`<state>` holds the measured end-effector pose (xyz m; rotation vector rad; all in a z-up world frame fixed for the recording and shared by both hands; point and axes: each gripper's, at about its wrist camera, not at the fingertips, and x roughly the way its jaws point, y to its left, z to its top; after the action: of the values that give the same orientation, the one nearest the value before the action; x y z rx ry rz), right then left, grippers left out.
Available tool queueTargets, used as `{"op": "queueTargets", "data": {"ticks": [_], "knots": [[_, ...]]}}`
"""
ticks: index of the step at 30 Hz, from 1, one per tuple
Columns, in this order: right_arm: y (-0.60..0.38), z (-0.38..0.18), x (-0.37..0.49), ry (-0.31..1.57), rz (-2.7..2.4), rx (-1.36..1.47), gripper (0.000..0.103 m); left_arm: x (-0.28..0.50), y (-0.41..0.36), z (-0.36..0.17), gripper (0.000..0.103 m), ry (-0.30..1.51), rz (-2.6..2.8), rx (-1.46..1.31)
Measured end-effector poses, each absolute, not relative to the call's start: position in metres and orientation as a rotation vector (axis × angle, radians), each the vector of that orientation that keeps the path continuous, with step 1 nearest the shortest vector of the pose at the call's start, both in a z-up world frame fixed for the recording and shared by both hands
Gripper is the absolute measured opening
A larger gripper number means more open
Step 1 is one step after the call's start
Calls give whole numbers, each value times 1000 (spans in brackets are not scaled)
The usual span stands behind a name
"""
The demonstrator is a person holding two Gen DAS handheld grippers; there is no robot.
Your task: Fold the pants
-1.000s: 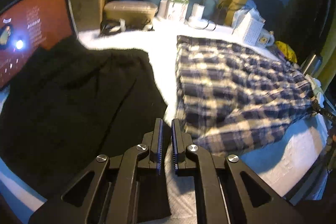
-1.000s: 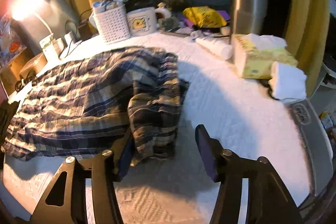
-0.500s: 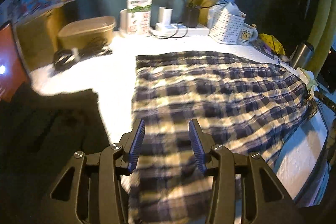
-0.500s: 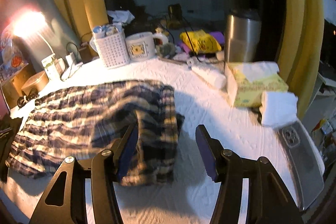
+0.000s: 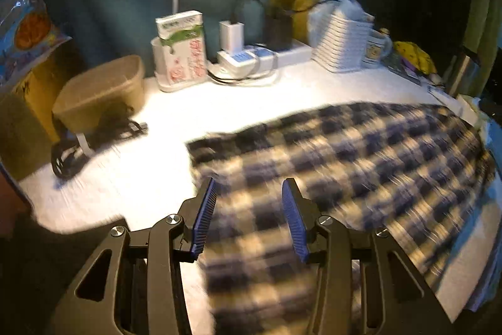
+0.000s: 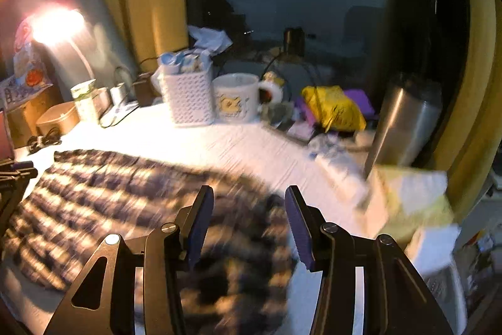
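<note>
The blue-and-cream plaid pants [image 5: 345,165] lie spread flat on the white table cover [image 5: 150,165], blurred by motion. My left gripper [image 5: 249,184] hovers open over their near left end, with nothing between its blue pads. In the right wrist view the pants [image 6: 109,193] stretch to the left, and a folded-over dark part lies near the bottom. My right gripper [image 6: 248,190] hangs above that end with its jaws closing and nothing pressed between them. The left gripper's tip [image 6: 12,175] shows at the left edge.
A black garment [image 5: 47,256] lies at the lower left. Along the back stand a brown container [image 5: 100,93], a carton [image 5: 182,49], a power strip [image 5: 260,55], a white basket [image 6: 188,96] and a mug [image 6: 238,98]. A steel flask [image 6: 404,124] and a tissue pack [image 6: 408,200] sit on the right.
My left gripper opened and swung right, from over the black garment to over the plaid pants. My right gripper rose above the pants' folded end, and its jaws narrowed a little.
</note>
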<state>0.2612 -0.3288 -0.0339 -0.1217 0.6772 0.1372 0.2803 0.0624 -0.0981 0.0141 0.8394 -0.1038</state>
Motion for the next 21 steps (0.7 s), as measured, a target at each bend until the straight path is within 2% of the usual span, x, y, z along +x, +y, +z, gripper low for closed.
{"op": "queueTargets", "data": {"ticks": [12, 13, 14, 15, 18, 19, 20, 21], "knots": [[-339, -89, 350, 886, 248, -190, 52, 350, 91, -136, 43, 899, -102, 63], [-338, -93, 354, 899, 258, -185, 56, 353, 89, -138, 38, 898, -109, 71], [-336, -97, 356, 911, 268, -184, 56, 355, 87, -139, 29, 896, -116, 77], [-335, -101, 359, 930, 281, -186, 56, 358, 86, -139, 13, 903, -125, 83], [-332, -108, 359, 946, 294, -193, 56, 363, 80, -135, 5, 888, -127, 117], [-331, -109, 359, 940, 293, -196, 51, 362, 78, -134, 5, 881, -124, 128], [-330, -110, 359, 939, 289, -204, 31, 362, 77, -132, 5, 873, -121, 132], [-330, -111, 359, 935, 268, -218, 22, 363, 75, -129, 5, 862, -118, 136]]}}
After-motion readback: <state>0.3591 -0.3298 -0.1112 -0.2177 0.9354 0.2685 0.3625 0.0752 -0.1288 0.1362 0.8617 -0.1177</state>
